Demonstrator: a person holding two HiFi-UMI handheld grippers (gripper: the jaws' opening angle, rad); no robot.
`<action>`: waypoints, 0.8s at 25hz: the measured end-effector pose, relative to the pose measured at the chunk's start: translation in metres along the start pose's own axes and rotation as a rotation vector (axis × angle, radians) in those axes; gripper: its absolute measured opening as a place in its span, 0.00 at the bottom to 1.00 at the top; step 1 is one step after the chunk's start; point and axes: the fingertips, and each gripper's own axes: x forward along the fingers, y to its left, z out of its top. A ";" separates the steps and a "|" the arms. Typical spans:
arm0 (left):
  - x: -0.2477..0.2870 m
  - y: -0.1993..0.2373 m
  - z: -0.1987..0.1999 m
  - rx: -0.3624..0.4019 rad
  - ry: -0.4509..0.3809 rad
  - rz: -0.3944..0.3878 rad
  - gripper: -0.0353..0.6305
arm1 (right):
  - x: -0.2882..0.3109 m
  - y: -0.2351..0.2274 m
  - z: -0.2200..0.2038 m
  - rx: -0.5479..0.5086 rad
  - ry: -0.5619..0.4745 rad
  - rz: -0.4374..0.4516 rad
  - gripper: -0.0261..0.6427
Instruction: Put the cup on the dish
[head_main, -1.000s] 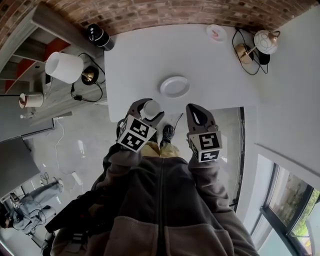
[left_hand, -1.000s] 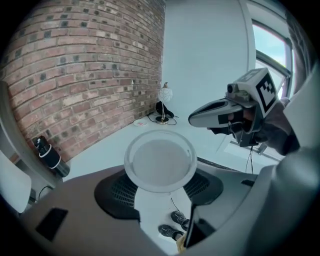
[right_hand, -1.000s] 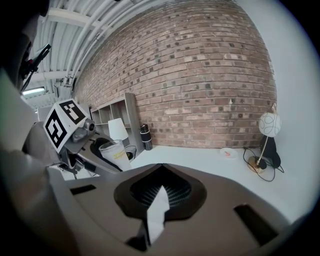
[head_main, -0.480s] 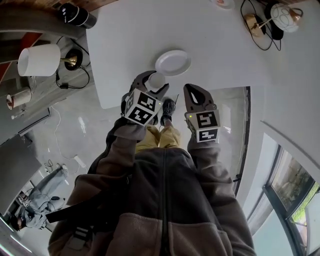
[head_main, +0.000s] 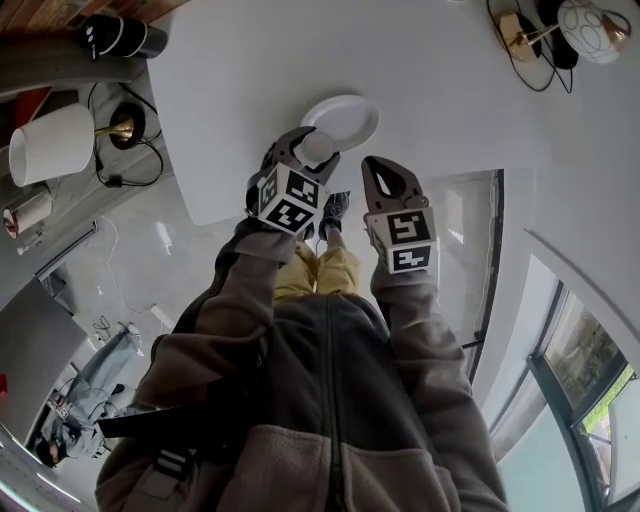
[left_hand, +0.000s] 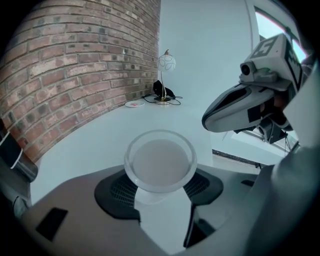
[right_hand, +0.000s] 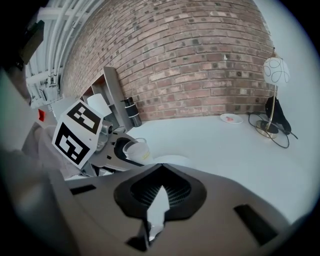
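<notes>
**Jaws: left clamped on cup, right closed and empty**

White table (head_main: 300, 60) fills the upper head view; white dish (head_main: 348, 115) lies on it near the front edge; left gripper (left_hand: 160, 192) has its jaws pressed against the sides of a clear cup (left_hand: 160, 160), which is upright with its mouth up; cup hangs in the air at the dish's near rim, not resting on it; right gripper (right_hand: 159, 172) sits beside the left at the table's front edge, jaws together, nothing between them.
</notes>
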 end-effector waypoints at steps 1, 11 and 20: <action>0.005 0.001 0.000 0.005 0.004 -0.003 0.44 | 0.002 -0.002 -0.003 0.005 0.007 -0.002 0.04; 0.044 0.010 -0.001 0.044 0.026 -0.020 0.44 | 0.013 -0.011 -0.024 0.042 0.057 -0.008 0.04; 0.067 0.012 -0.009 0.069 0.052 -0.041 0.44 | 0.011 -0.016 -0.033 0.074 0.067 -0.024 0.04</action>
